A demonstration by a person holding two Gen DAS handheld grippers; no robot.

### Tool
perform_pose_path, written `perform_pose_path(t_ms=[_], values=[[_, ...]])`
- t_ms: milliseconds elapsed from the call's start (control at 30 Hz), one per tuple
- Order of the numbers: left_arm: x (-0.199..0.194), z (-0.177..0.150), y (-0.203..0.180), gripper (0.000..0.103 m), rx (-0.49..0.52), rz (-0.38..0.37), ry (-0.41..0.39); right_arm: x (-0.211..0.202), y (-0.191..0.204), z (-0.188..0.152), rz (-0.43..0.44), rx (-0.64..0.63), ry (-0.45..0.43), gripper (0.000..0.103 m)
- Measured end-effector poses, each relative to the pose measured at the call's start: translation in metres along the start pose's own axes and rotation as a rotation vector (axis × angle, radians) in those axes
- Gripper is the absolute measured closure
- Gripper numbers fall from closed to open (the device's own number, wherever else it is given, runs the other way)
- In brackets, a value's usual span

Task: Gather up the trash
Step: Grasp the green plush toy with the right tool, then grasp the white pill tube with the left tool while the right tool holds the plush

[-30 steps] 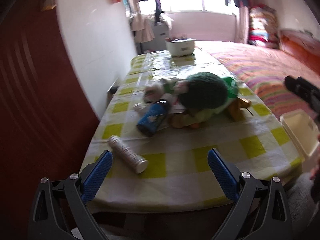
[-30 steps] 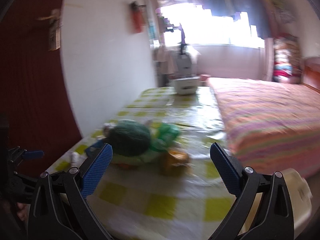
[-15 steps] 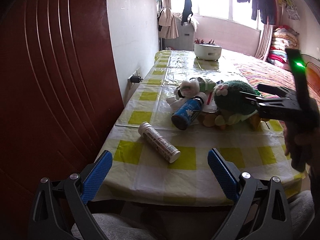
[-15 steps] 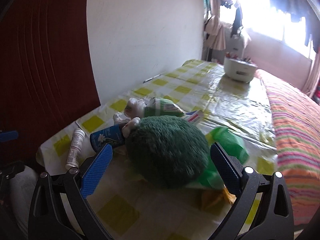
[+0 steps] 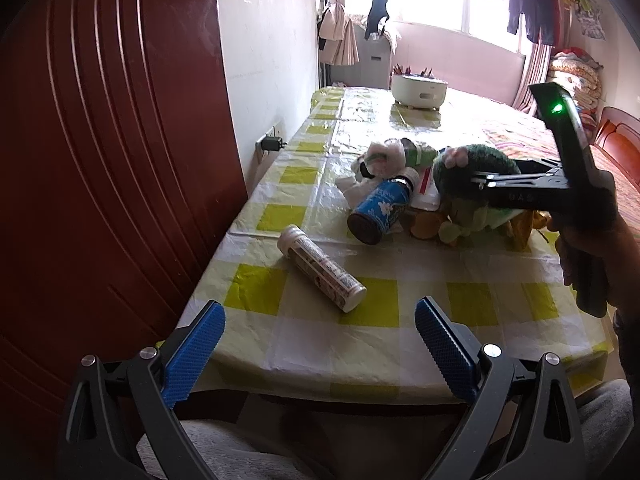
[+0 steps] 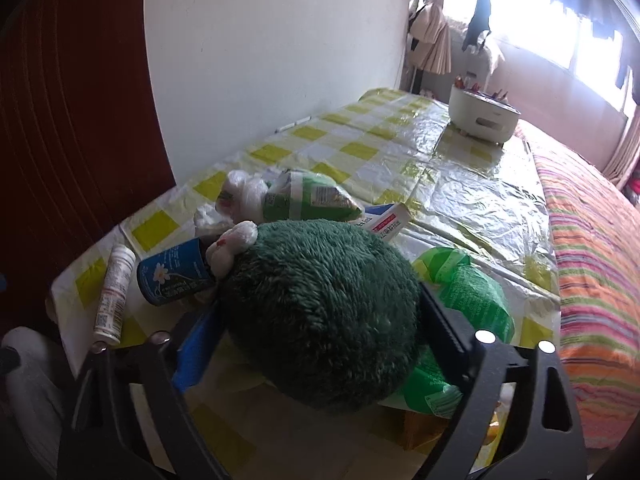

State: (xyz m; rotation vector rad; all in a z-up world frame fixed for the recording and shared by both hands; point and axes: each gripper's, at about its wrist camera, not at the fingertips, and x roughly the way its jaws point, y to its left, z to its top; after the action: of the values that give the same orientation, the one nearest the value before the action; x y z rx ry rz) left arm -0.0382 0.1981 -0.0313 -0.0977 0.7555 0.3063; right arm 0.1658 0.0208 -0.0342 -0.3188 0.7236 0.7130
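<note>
From the left gripper [image 5: 318, 346], held over the near table edge with its blue pads spread wide on nothing, a white tube [image 5: 321, 269] lies just ahead on the checked cloth [image 5: 372, 314]; past it a blue can [image 5: 380, 210] lies tipped beside crumpled wrappers [image 5: 384, 160] and a green plush [image 5: 476, 168], and at the right the right gripper [image 5: 480, 181] reaches into the plush. From the right gripper [image 6: 316, 312], the fingers straddle the plush [image 6: 320, 300] and touch its sides, though I cannot tell if they squeeze it; the can [image 6: 174, 272] and tube [image 6: 114, 292] lie left, a green bag [image 6: 472, 292] right and a white pot [image 6: 482, 118] far off.
</note>
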Motion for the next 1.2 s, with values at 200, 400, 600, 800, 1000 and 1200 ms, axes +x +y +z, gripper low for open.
perform_pose_path(t_ms=[200,400,600,800,1000,1200], values=[[0.014,-0.004,-0.001,0.010,-0.014,-0.030,0.038,-0.035,-0.009,-0.016,-0.004,0.048,-0.140,0.027],[0.031,0.001,0.004,0.010,-0.071,-0.071,0.100,-0.101,-0.023,-0.046,0.004,0.162,-0.341,0.026],[0.052,0.018,0.010,0.010,-0.212,-0.001,0.140,-0.128,-0.023,-0.055,0.019,0.177,-0.417,0.026],[0.085,0.033,0.006,0.010,-0.226,0.079,0.225,-0.142,-0.018,-0.062,0.041,0.159,-0.456,0.025],[0.118,0.035,0.005,0.010,-0.226,0.092,0.332,-0.158,-0.025,-0.071,0.031,0.171,-0.494,0.024],[0.142,0.036,0.009,0.019,-0.238,0.107,0.388,-0.167,-0.036,-0.081,0.013,0.197,-0.501,0.024]])
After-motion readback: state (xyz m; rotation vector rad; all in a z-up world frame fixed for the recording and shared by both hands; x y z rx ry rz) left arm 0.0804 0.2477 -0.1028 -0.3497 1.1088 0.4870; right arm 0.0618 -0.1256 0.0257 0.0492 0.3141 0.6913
